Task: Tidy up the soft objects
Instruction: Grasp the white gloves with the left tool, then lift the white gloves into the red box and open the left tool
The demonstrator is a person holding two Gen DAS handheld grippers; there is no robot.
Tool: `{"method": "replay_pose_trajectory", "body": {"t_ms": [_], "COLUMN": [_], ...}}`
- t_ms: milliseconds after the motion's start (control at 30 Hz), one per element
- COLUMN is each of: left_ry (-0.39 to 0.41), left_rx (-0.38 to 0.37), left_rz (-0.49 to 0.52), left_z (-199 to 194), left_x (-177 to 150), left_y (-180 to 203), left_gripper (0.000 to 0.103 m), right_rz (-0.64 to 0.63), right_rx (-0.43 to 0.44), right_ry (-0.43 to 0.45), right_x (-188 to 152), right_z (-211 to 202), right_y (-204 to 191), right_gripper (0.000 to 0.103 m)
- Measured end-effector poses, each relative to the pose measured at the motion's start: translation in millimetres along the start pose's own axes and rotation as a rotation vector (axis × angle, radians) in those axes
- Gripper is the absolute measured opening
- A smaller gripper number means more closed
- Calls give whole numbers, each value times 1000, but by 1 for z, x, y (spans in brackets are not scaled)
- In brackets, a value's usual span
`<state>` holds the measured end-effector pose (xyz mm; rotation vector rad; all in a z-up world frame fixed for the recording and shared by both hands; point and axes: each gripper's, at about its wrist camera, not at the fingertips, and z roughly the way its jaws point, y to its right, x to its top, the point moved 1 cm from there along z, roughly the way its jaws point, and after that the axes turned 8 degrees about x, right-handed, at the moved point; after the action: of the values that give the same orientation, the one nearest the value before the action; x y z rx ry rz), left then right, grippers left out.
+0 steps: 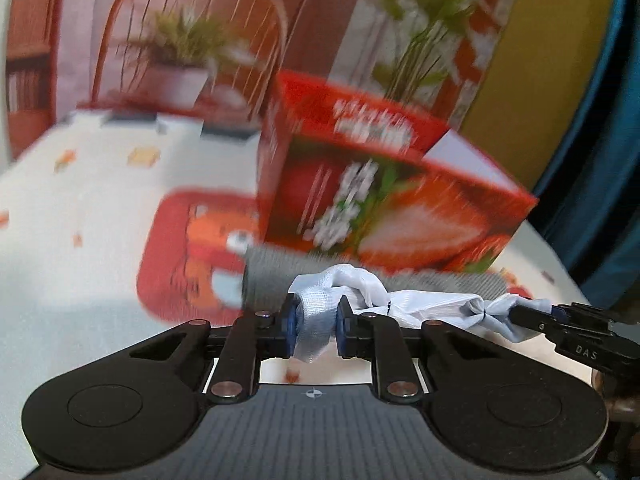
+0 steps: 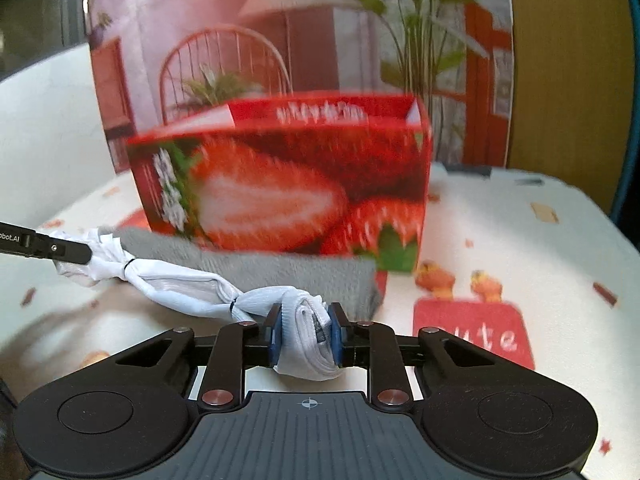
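A white cloth (image 1: pixel 420 300) twisted into a rope, tied with thin black bands, hangs between my two grippers above the table. My left gripper (image 1: pixel 316 326) is shut on one bunched end of it. My right gripper (image 2: pixel 305 334) is shut on the other bunched end of the white cloth (image 2: pixel 176 284). In the left wrist view the right gripper's fingers (image 1: pixel 536 318) come in from the right edge. In the right wrist view the left gripper's fingers (image 2: pixel 68 250) come in from the left. A grey folded cloth (image 2: pixel 288 276) lies on the table just behind, against a red strawberry box (image 2: pixel 288 192).
The strawberry box (image 1: pixel 384 192) stands open-topped in the middle of a white patterned tablecloth (image 1: pixel 80 184). A red mat (image 1: pixel 188 248) with a cartoon print lies left of the box, another red mat (image 2: pixel 476 332) at its right. A printed backdrop (image 2: pixel 300 40) rises behind the table.
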<state>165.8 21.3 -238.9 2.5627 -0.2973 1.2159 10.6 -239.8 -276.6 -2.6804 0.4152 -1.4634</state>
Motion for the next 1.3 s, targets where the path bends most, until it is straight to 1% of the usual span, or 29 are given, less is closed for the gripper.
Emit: {"method": "replay_pose_trajectory", "body": {"t_ms": [133,233,367,467,600,733,833,1000,1133,1167,1233,1300], "left_ry": [103,167,212,220,180,121,81,30,-3,-10,-22,-34], "left_rx": [-17,-23,-37,-50,-71,-76,-78,-64,-43,-41,-38,-36], "left_rz": [48,74,92,98,106,129,145,207,219,221,233,248], "left_z": [-25,-37,-36,-26,-5,23,42,69,83,87,92,97], "left_x": [27,47,77,97,115,123,128,137,138,138,137,135], "left_y": [7,15,26,35,45,49,51,59,59,59,60,63], "left_gripper": [20,20,20,20,20,20,20,20,21,21,21,21], "right_rz": [5,-3,-30,-57,-85,-112,-133,-178,-167,-163,-157,-153], "right_rx": [15,23,22,1,-28,-43,-41,-41,-42,-41,-38,-39], "right_ry": [89,163,235,257,228,182,147,102,91,93,92,92], "right_x": [23,47,83,109,137,150,154,155,154,153,149,145], "right_z": [-19,-31,-37,-32,-15,6,20,43,53,53,52,49], "right_y": [0,-1,2,8,17,26,30,29,28,28,27,25], "right_gripper": [21,21,21,21,21,21,21,21,21,21,27,28]}}
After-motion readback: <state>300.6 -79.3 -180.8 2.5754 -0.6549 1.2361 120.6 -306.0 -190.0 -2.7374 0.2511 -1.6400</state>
